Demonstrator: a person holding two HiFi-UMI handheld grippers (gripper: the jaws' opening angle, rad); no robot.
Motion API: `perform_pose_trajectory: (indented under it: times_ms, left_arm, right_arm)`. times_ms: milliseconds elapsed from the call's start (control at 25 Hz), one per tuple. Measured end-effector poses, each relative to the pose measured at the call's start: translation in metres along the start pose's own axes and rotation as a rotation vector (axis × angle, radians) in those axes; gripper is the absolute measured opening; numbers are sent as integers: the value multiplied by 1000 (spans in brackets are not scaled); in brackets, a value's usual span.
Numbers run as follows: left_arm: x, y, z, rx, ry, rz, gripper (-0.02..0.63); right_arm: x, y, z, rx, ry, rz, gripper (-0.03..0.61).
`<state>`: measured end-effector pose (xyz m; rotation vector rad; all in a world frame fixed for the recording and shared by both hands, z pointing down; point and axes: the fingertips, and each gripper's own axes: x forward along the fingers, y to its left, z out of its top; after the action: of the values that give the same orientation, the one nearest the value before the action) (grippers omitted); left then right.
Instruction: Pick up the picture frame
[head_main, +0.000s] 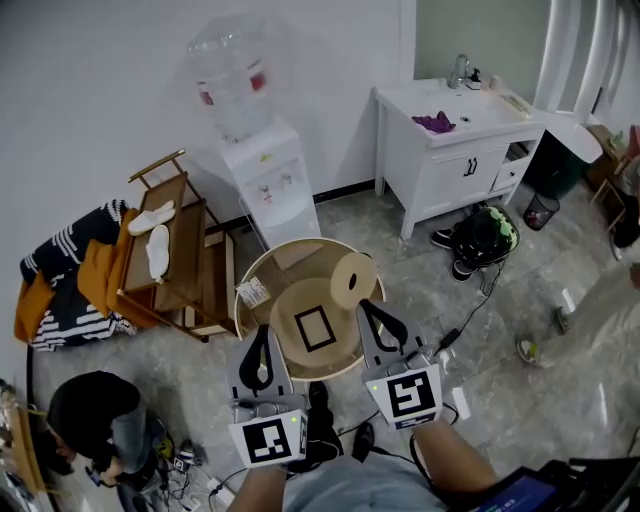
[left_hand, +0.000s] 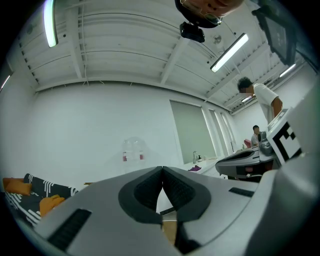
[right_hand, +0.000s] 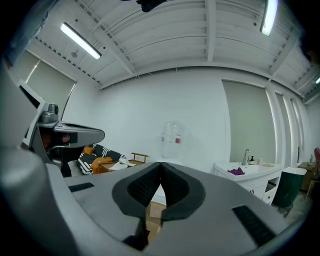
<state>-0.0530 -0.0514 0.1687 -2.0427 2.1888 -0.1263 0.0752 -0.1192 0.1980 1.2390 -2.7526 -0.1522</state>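
The picture frame lies flat near the middle of the round wooden surface, its dark border square to the person. It is free of the pale roll that stands by the far right edge. The left gripper hangs over the near left edge and the right gripper over the right edge, one on each side of the frame and neither touching it. On both, the fingers are pressed together at the tips with nothing between them, as each gripper view shows.

The step in hand looks like the approach. To do it well, one gripper should first spread its fingers, then tip down so that they point at the frame rather than out across the room. A flat frame offers little to pinch from above. A sound way is to straddle one side bar of the border, one finger inside the opening and one outside. The right gripper would need to keep off the roll as it comes in.

Neither gripper view shows the frame; both look out at the wall, the ceiling and the water dispenser. The grippers cover the near edge of the surface. How thick the frame is, and whether it holds glass or a back stand, cannot be made out.
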Motion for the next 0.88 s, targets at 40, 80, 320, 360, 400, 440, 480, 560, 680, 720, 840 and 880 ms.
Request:
perform_pose_trajectory:
  times_ms: [40,80,320,360,400,440,480,560,680,720,840,880]
  left_arm:
    - [6,2,-2,-3,0,2,15]
    - [12,4,-5,-7,1,4,15]
    - [52,29,-34,-36,44,18,15]
    - [60,34,-39,-40,52,21,15]
    - [67,38,-45,-44,60,22,15]
    - [73,42,-52,-47,69,21,15]
    - [80,46,-60,-50,79,20,15]
    - [94,55,-76,-59,103,20,15]
    - [117,66,-97,-105,136,23,15]
    - [124,69,-105,-117,150,20,15]
    - [142,78,-133,-98,196,0,15]
    - [147,81,-143,-104,211,-3,15]
  right_arm:
    - [6,-1,-1,-6,0,4,14]
    - [13,-2,-3,-9,3,9,14]
    - [60,-3,-24,-4,59,36,14]
    - [68,-3,-28,7,79,37,14]
    - [76,-3,-35,20,102,36,14]
    - [85,-3,-43,25,119,36,14]
    - [94,-3,-52,19,129,38,14]
    - [113,-2,-70,12,150,47,14]
    - [141,0,-93,28,196,56,14]
    - [150,1,-101,31,212,59,14]
    - [172,6,-129,43,263,69,14]
    - [178,8,-138,50,281,72,14]
